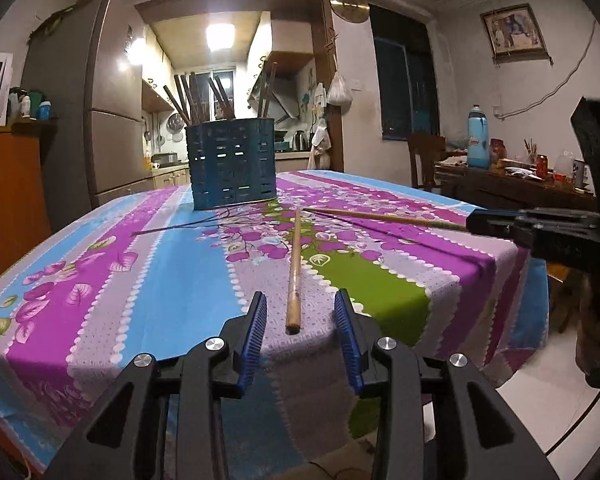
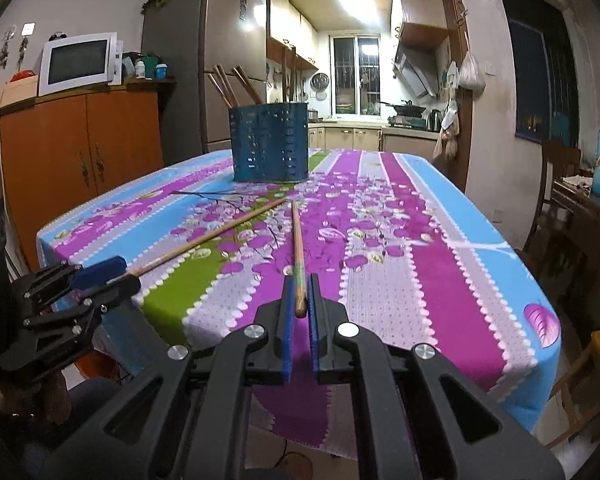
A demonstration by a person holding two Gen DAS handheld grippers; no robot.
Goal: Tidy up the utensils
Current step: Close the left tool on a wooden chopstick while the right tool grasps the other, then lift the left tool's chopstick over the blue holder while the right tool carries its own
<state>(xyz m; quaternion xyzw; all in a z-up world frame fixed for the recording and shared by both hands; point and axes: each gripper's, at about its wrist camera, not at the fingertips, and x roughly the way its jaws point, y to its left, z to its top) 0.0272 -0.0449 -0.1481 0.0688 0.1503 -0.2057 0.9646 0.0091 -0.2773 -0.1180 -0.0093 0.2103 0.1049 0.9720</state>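
Note:
Two wooden chopsticks lie on the flowered tablecloth, tips meeting near a blue slotted utensil holder (image 1: 231, 163) that stands at the far middle with several chopsticks in it. My left gripper (image 1: 300, 307) is open, its blue pads either side of the near end of one chopstick (image 1: 294, 268), not touching. My right gripper (image 2: 300, 294) is shut on the near end of the other chopstick (image 2: 298, 248). In the left wrist view the right gripper (image 1: 500, 224) holds that chopstick (image 1: 380, 216). The holder (image 2: 269, 142) and left gripper (image 2: 100, 276) show in the right wrist view.
The table (image 1: 172, 248) has its cloth hanging over the near edge. A brown cabinet (image 2: 80, 140) with a microwave stands left, a fridge (image 2: 204, 60) behind. A side table (image 1: 512, 184) with a blue bottle and clutter stands right, with wooden chairs.

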